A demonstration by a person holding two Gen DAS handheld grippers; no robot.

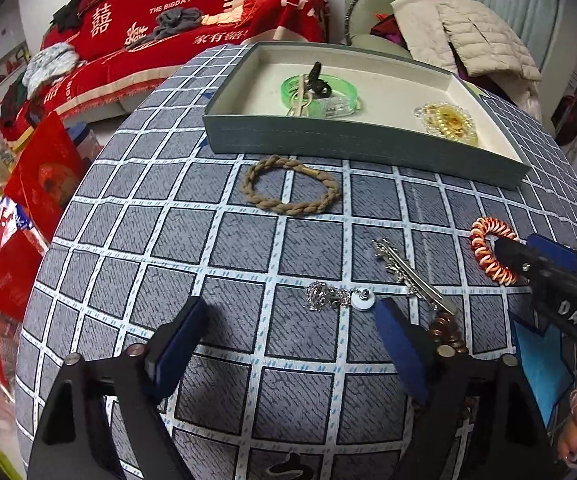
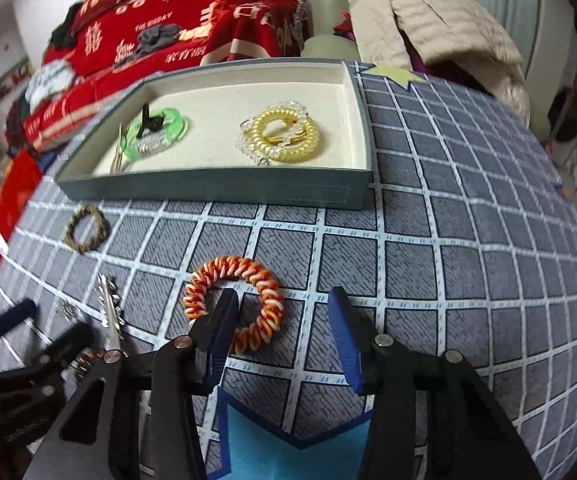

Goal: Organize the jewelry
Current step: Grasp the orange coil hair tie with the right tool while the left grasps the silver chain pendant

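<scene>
A grey-green tray (image 1: 328,142) (image 2: 216,184) stands at the back of the table and holds a green bangle (image 1: 320,92) (image 2: 160,130), a black clip and a yellow coil band (image 1: 450,122) (image 2: 284,136). On the cloth lie a brown braided bracelet (image 1: 290,190) (image 2: 86,228), an orange-white coil band (image 1: 490,250) (image 2: 234,304), a silver hair pin (image 1: 410,272) (image 2: 110,312) and a silver chain (image 1: 330,298). My left gripper (image 1: 288,336) is open above the cloth near the chain. My right gripper (image 2: 284,320) (image 1: 536,264) is open, its left finger inside the orange coil band's ring.
The table has a grey checked cloth (image 1: 248,240) (image 2: 468,240). A red-covered sofa (image 1: 176,20) and a beige jacket (image 1: 476,36) lie behind the table. Red bags (image 1: 44,176) stand off its left edge. A copper bead bracelet (image 1: 446,330) lies by my left gripper's right finger.
</scene>
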